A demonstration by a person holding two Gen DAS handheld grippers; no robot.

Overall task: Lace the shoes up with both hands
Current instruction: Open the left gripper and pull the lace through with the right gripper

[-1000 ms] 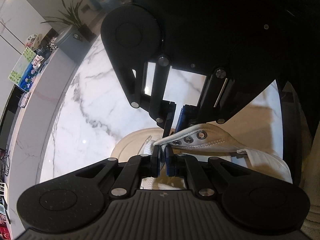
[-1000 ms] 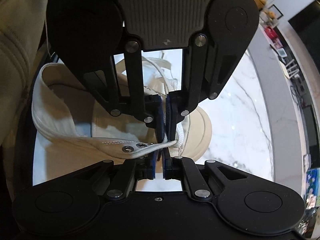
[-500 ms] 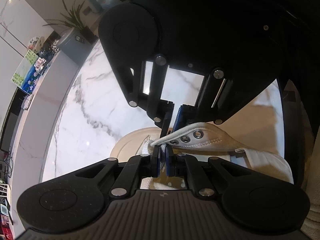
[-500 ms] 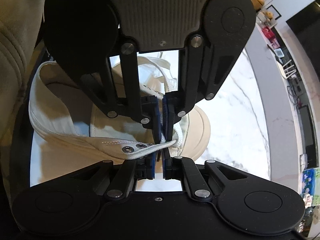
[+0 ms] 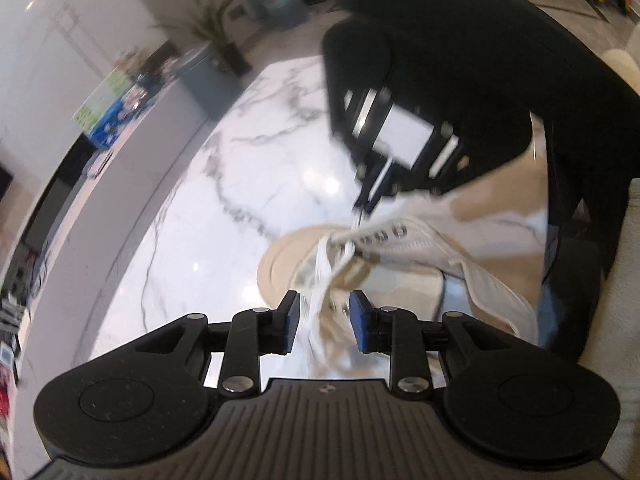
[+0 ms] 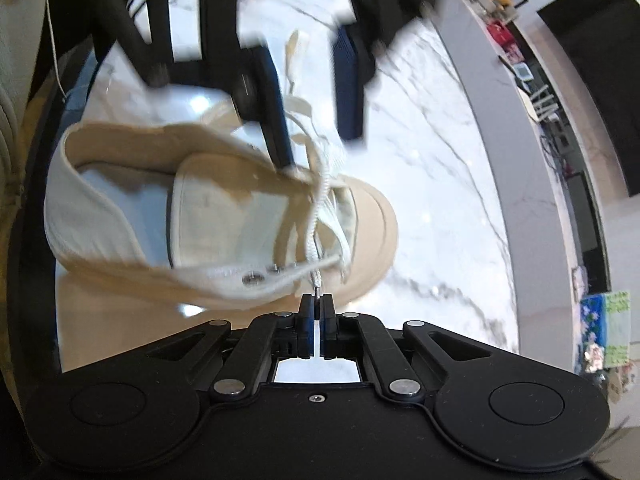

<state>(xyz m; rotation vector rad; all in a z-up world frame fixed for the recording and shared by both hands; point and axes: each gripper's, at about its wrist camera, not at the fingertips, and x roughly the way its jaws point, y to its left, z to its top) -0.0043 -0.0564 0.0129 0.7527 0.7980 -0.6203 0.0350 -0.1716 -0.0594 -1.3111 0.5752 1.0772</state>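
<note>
A cream canvas shoe (image 5: pixel 420 240) with a tan toe cap lies on the marble table, its eyelet flaps apart. My left gripper (image 5: pixel 325 320) hangs above the toe with its jaws opening. The white lace (image 5: pixel 320 276) runs loose between the pads, and neither pad presses on it. In the right wrist view my right gripper (image 6: pixel 317 312) is shut on the lace (image 6: pixel 316 216) near its tip, just outside the near eyelet row of the shoe (image 6: pixel 120 200). The left gripper (image 6: pixel 316 112) shows beyond the shoe, blurred and open. The right gripper (image 5: pixel 366 204) appears behind the shoe in the left wrist view.
The white marble table (image 5: pixel 240 160) stretches left of the shoe. Past its edge runs a grey counter with colourful boxes (image 5: pixel 108 112), then a potted plant (image 5: pixel 212 28). A person's beige clothing (image 5: pixel 620 280) fills the right side.
The left gripper has opened, let go of the lace, and drawn back and up from the shoe. The right gripper stays shut on the lace and has pulled slightly away from the eyelets.
</note>
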